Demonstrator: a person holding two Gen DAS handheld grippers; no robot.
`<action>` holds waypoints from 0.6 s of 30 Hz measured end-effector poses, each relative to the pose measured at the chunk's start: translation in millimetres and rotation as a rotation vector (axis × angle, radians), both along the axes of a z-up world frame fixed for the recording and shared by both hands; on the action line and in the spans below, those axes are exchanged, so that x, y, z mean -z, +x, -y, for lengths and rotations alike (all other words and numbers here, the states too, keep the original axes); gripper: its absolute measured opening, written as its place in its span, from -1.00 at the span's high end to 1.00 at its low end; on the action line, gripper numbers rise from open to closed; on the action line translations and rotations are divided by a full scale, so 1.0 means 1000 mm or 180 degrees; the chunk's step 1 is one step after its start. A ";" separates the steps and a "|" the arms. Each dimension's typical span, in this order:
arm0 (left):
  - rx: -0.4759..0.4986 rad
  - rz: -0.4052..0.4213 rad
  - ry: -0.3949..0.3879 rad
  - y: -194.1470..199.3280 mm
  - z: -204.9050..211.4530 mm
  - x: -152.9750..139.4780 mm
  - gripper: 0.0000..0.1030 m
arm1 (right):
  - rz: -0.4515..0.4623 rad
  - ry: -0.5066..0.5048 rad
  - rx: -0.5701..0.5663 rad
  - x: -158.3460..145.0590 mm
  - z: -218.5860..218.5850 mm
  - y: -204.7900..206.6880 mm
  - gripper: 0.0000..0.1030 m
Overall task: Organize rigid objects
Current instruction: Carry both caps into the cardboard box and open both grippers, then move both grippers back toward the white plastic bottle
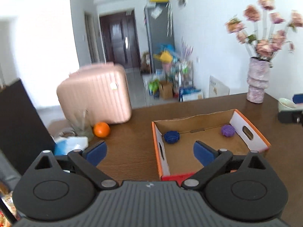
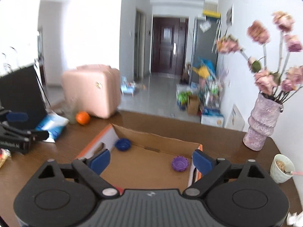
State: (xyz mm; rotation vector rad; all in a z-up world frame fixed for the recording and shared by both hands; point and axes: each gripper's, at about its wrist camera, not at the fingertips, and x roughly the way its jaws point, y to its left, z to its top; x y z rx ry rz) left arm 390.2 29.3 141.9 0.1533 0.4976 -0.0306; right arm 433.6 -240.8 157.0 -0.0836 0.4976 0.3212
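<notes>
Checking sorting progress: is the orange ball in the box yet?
Out. The round orange ball rests on the wooden table beside the pink suitcase, left of the cardboard box.

A lived-in home, probably a flat's dining area: a brown wooden table (image 1: 132, 151) holds a vase of dried flowers (image 2: 262, 124) at right, while a pink suitcase (image 1: 94, 94) stands at centre left and a dark front door (image 2: 167, 45) closes the tiled hallway at upper centre.
</notes>
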 end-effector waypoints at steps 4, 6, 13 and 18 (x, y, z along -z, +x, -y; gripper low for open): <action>0.0149 0.0242 0.0049 -0.060 -0.007 0.010 -1.00 | 0.0211 0.0260 -0.0005 0.011 0.010 -0.060 -0.83; 0.0125 0.0301 0.0066 -0.079 -0.009 0.015 -1.00 | 0.0320 0.0345 0.0040 0.020 0.013 -0.086 -0.83; 0.0160 0.0732 -0.0056 -0.158 -0.028 0.039 -1.00 | 0.0558 0.0468 0.0295 0.056 0.025 -0.169 -1.00; 0.0078 0.0585 -0.0418 -0.193 -0.043 0.064 -1.00 | 0.0518 0.0622 0.0400 0.093 0.030 -0.218 -1.00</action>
